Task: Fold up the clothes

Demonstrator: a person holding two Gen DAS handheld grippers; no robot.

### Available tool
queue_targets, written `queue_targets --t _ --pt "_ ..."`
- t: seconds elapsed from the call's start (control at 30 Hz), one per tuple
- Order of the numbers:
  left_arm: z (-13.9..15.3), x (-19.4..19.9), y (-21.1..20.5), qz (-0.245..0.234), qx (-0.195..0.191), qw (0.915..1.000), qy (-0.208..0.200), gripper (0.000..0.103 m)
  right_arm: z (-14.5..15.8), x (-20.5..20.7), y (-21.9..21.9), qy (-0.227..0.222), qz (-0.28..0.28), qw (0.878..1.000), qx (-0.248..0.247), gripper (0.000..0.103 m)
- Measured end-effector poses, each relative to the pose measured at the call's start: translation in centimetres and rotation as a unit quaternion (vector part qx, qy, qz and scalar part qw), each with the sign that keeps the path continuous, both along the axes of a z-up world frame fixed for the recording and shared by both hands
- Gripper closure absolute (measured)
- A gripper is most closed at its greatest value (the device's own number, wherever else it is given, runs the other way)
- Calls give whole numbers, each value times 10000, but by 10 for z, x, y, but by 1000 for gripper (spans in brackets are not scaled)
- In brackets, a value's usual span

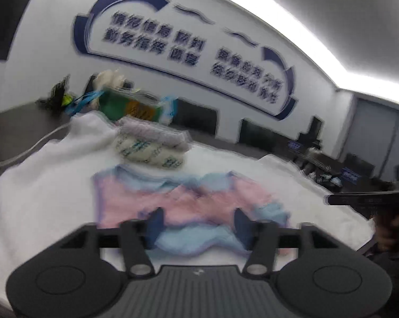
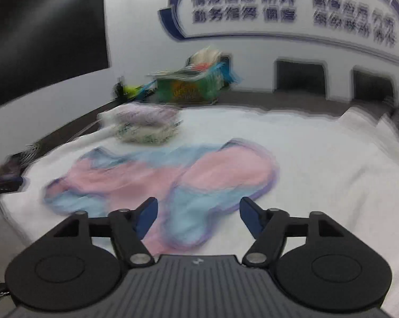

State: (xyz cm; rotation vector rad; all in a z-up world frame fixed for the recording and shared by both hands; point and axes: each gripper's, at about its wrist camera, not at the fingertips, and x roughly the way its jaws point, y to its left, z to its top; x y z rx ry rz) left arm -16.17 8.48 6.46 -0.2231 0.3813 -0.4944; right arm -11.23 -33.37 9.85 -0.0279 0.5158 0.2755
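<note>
A pink and blue garment (image 2: 157, 180) lies spread on the white cloth (image 2: 319, 164) that covers the table, filling the middle of both wrist views; both pictures are smeared, so its exact cut cannot be made out, though it looks like a small piece with blue trim and rounded lobes. The left tongs (image 1: 198, 222) stand open with nothing between them, low over the near edge of the garment, whose blue hem shows in the gap in the lower centre of that frame. The right tongs (image 2: 198, 214) are likewise open and empty, over a blue lobe at the garment's near edge. In the right wrist view the garment's long axis runs from lower left to upper right, across the line of the tongs and not along it. Both tongs sit about equally close to the near hem, so a two-handed pinch of that edge seems the likely next step. Beyond the garment, in the upper left of the cloth, a stack of folded clothes (image 2: 143, 127) rests well apart from it.
</note>
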Motion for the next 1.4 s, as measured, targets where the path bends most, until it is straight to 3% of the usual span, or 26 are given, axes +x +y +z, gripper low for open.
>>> queue_targets --t 0.17,0.27,0.4,0.43,0.5,0.53,0.6,0.83,1.0,1.07,1.13,1.2,1.27,1.4 --pt "-21 58 -68 -560 147 9954 759 43 -38 73 -8 552 -460 9974 -16 34" --pt "-39 65 -95 -579 384 9919 1066 45 -70 95 -4 931 -504 9944 70 34" --pt "-62 67 -97 -542 633 9892 1204 59 -85 98 7 921 -367 9949 187 34" --pt "-64 64 -97 -587 674 9890 1175 67 -86 100 10 893 -385 9951 181 37" --pt "-65 59 -98 -687 791 9878 1151 91 -94 106 13 986 -568 9934 161 89" --pt "-64 58 -99 -740 868 9866 1167 102 -97 109 14 969 -625 9932 164 92" --pt "-63 55 -98 -719 899 9860 1204 103 -95 104 15 868 -684 9938 108 100" --pt "-44 33 -81 -928 628 9867 1179 103 -62 41 -12 262 -1592 9861 395 100" --pt "-49 31 -74 -1172 505 9819 1400 102 -61 6 -25 579 -1721 9822 475 99" --pt "-46 28 -70 -1217 434 9829 1315 94 -62 2 -27 616 -1736 9822 377 98" --pt "-38 23 -65 -1247 321 9857 1088 83 -56 0 -36 444 -1888 9803 381 88" --pt "-26 20 -68 -1254 289 9882 833 74 -50 3 -48 276 -1977 9786 489 65" --pt "-15 19 -75 -1292 286 9891 647 71 -48 14 -56 213 -1986 9787 472 63" --pt "-10 30 -122 -1511 523 9845 723 71 -55 57 -68 393 -1750 9828 434 60"
